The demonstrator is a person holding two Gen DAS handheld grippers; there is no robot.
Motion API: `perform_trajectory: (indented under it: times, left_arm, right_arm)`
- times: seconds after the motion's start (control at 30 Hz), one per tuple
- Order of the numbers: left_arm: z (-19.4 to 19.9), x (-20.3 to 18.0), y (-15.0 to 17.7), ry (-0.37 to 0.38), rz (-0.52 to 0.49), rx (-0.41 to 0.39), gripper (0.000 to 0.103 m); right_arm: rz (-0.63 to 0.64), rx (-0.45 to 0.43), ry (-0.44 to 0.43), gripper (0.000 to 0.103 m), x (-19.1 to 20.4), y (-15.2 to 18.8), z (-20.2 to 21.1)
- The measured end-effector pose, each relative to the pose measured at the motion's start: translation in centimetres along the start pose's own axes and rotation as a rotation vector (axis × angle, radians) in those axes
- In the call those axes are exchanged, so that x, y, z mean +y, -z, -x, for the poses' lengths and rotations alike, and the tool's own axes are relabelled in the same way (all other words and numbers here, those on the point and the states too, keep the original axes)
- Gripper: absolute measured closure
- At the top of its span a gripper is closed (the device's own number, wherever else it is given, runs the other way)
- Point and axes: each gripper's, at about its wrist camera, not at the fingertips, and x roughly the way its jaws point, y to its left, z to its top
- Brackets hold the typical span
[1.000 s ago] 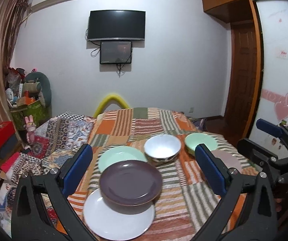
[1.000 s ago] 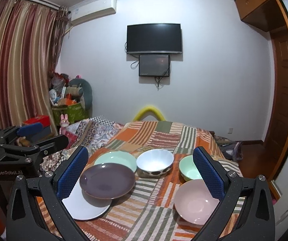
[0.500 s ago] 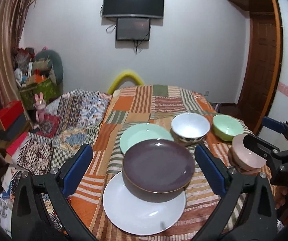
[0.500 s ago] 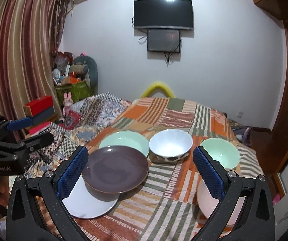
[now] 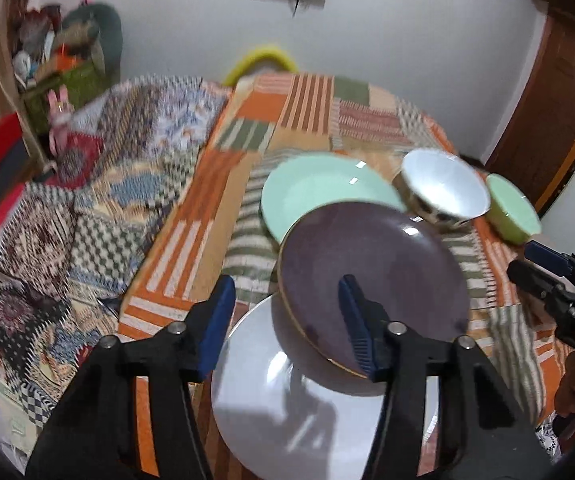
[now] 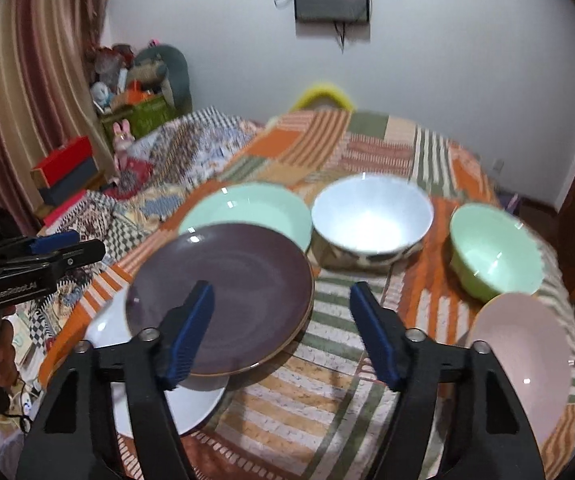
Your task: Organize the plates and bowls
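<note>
A dark purple plate (image 5: 371, 264) (image 6: 223, 284) lies partly on a white plate (image 5: 287, 412) (image 6: 183, 404) at the near left of the patchwork table. Behind them sit a mint green plate (image 5: 319, 196) (image 6: 247, 210), a white bowl (image 5: 443, 188) (image 6: 371, 216) and a green bowl (image 5: 511, 208) (image 6: 491, 252). A pink bowl (image 6: 527, 356) is at the near right. My left gripper (image 5: 287, 320) is open, low over the near edges of the white and purple plates. My right gripper (image 6: 281, 328) is open, over the purple plate's right edge. Both are empty.
The table (image 6: 367, 152) has an orange and green striped patchwork cloth. A bed or sofa with patterned blankets (image 5: 119, 184) lies left of it. Boxes and clutter (image 6: 67, 168) stand by the curtain. A wooden door (image 5: 559, 112) is at the right.
Both grippers have moved forward and down toward the plates, which now look much larger. Their jaws have narrowed but stay open. The dishes have not moved.
</note>
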Motion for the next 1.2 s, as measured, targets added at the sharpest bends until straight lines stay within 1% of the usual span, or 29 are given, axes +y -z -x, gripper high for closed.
perform_trajectory:
  times: [0.07, 0.17, 0.23, 0.3, 0.37, 0.47, 0.5, 0.6, 0.7, 0.9, 1.1, 1.2]
  left_arm:
    - [-1.8, 0.5, -0.1, 0.004, 0.009, 0.040, 0.054]
    - [-3.8, 0.9, -0.3, 0.015, 0.014, 0.075, 0.058]
    - [-4.7, 1.0, -0.2, 0.031, 0.014, 0.091, 0.062]
    - [-5.5, 1.1, -0.2, 0.047, 0.015, 0.109, 0.069]
    - [-6.3, 1.0, -0.1, 0.062, 0.012, 0.122, 0.073]
    - [-6.7, 0.9, -0.2, 0.086, 0.009, 0.117, 0.077]
    - [-6.7, 0.8, -0.2, 0.091, 0.004, 0.116, 0.080]
    - [-7.0, 0.6, -0.4, 0.110, -0.007, 0.124, 0.083]
    - [-7.1, 0.3, -0.5, 0.093, -0.019, 0.118, 0.082]
    - [-7.0, 0.3, -0.6, 0.090, -0.017, 0.117, 0.083]
    - [-6.1, 0.0, -0.2, 0.115, -0.009, 0.116, 0.083]
    - [-5.7, -0.4, 0.2, 0.108, -0.019, 0.114, 0.083]
  right_arm:
    - [-0.013, 0.036, 0.004, 0.049, -0.4, 0.0, -1.4]
    - [-0.046, 0.093, -0.002, 0.054, -1.2, 0.2, -3.2]
    - [-0.063, 0.119, -0.010, 0.057, -1.4, 0.2, -4.1]
    - [-0.085, 0.151, -0.019, 0.062, -1.8, 0.5, -5.1]
    - [-0.096, 0.174, -0.033, 0.069, -1.9, 0.7, -5.8]
    - [-0.109, 0.202, -0.057, 0.075, -1.9, 1.0, -6.5]
    - [-0.115, 0.203, -0.070, 0.075, -1.9, 1.0, -6.7]
    - [-0.126, 0.208, -0.094, 0.076, -1.8, 0.8, -6.9]
    - [-0.127, 0.210, -0.104, 0.077, -1.9, 0.8, -7.1]
    - [-0.128, 0.210, -0.116, 0.078, -2.1, 0.7, -7.0]
    - [-0.143, 0.213, -0.126, 0.079, -2.6, 1.0, -6.6]
    - [-0.142, 0.212, -0.125, 0.080, -2.6, 1.1, -6.2]
